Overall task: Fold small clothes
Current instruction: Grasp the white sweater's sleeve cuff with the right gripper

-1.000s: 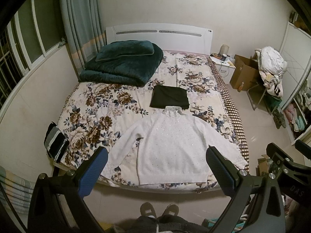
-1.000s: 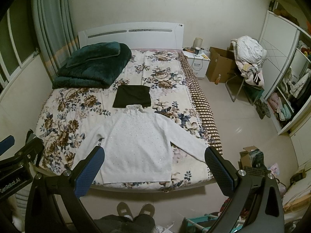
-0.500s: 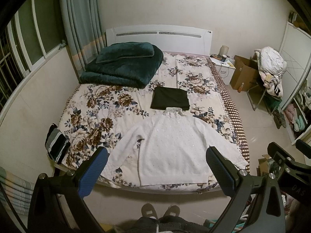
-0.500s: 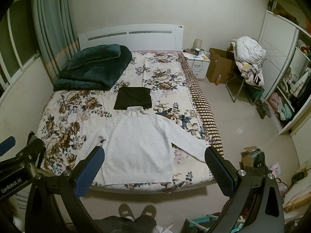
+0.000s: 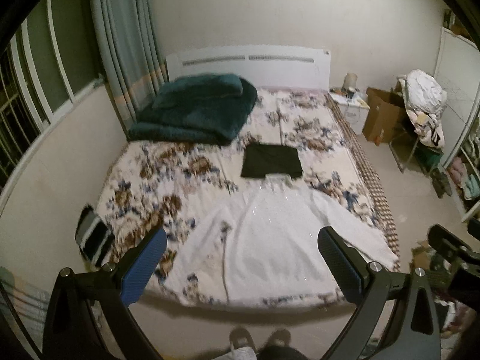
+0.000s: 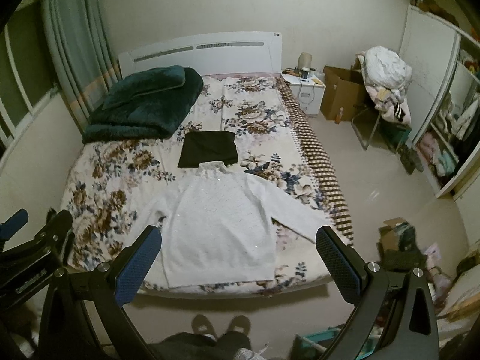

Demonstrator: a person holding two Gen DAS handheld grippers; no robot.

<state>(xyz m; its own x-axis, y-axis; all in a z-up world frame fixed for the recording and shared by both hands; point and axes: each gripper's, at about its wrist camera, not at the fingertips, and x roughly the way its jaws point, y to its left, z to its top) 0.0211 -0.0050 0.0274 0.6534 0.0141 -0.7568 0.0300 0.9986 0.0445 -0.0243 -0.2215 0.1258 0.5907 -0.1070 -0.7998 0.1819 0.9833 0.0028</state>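
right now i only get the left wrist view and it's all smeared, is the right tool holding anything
observer: No. The right tool is open, with nothing between its fingers.
operator: is the sweater collar clear of that black thing
observer: No. The right wrist view is sharp: the white sweater lies flat, and its collar overlaps the near edge of the folded black garment.
operator: anything on the floor low right that i can't see
observer: Yes. A teal item sits at the bottom of the right wrist view, too cut off to identify.
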